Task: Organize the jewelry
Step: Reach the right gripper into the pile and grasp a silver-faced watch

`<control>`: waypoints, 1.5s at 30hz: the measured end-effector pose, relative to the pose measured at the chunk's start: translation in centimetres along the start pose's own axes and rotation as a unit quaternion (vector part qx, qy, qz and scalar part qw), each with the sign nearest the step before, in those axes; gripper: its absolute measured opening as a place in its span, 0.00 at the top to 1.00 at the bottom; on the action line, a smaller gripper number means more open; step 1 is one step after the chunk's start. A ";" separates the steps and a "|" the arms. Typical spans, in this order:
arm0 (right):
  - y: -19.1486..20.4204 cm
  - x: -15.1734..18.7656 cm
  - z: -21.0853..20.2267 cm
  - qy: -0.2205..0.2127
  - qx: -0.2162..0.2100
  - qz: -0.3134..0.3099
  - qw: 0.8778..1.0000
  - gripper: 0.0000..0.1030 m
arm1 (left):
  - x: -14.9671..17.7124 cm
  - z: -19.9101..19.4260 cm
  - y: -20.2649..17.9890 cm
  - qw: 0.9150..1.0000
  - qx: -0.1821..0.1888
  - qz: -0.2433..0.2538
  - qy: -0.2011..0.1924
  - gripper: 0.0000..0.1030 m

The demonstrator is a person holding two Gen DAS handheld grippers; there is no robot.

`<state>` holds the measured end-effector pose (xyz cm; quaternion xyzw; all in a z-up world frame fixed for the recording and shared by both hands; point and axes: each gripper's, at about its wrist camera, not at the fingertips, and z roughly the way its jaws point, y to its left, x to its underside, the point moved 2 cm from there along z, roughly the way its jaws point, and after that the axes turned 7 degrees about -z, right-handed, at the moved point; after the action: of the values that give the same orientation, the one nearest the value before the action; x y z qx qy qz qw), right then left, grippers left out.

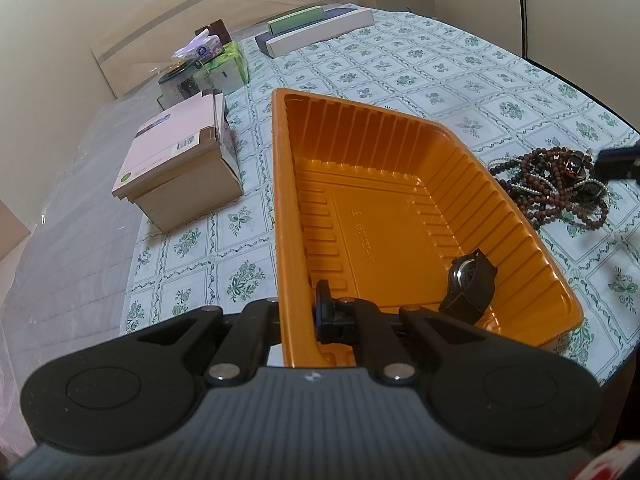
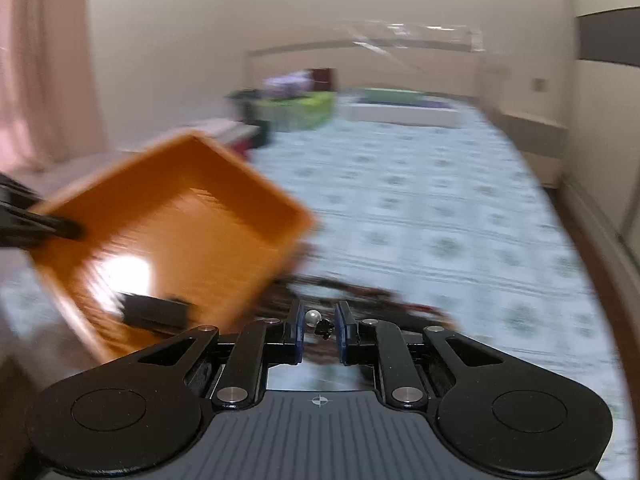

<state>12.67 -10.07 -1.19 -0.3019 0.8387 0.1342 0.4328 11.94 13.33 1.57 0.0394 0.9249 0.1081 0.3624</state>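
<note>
An orange plastic tray (image 1: 400,184) lies on the floral tablecloth. My left gripper (image 1: 298,316) is shut on the tray's near-left rim. A black wristwatch (image 1: 470,284) lies inside the tray at its near right corner. A tangle of dark bead necklaces (image 1: 556,184) lies on the cloth right of the tray. In the blurred right wrist view the tray (image 2: 172,240) is at left with the watch (image 2: 156,310) in it. My right gripper (image 2: 319,326) is part open just over the beads (image 2: 360,294), with a pearl bead (image 2: 313,315) between its fingers.
A beige box (image 1: 180,164), tissue packs (image 1: 208,64) and flat boxes (image 1: 316,28) stand at the table's far left and back. The table edge curves along the right. The right gripper's tip (image 1: 618,162) shows beside the beads.
</note>
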 end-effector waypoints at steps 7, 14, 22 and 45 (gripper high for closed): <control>6.5 -1.3 2.9 0.010 -0.074 -0.037 0.997 0.85 | -0.1 0.2 0.0 1.000 0.001 0.009 0.008 0.96; 9.1 -0.8 4.7 0.028 -0.094 -0.051 0.994 0.85 | -0.1 0.3 0.1 1.000 0.002 0.016 0.012 0.96; 8.8 -0.9 4.8 0.020 -0.099 -0.043 0.994 0.58 | -0.1 0.3 0.1 1.000 0.002 0.015 0.012 0.96; -5.4 5.6 -0.7 0.043 0.093 0.107 0.989 0.58 | -0.1 0.3 -0.1 1.000 0.001 0.020 0.012 0.96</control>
<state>13.15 -16.83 -5.12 -0.1747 0.8929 0.0877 0.4056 12.24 13.30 1.43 0.0570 0.9283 0.1153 0.3488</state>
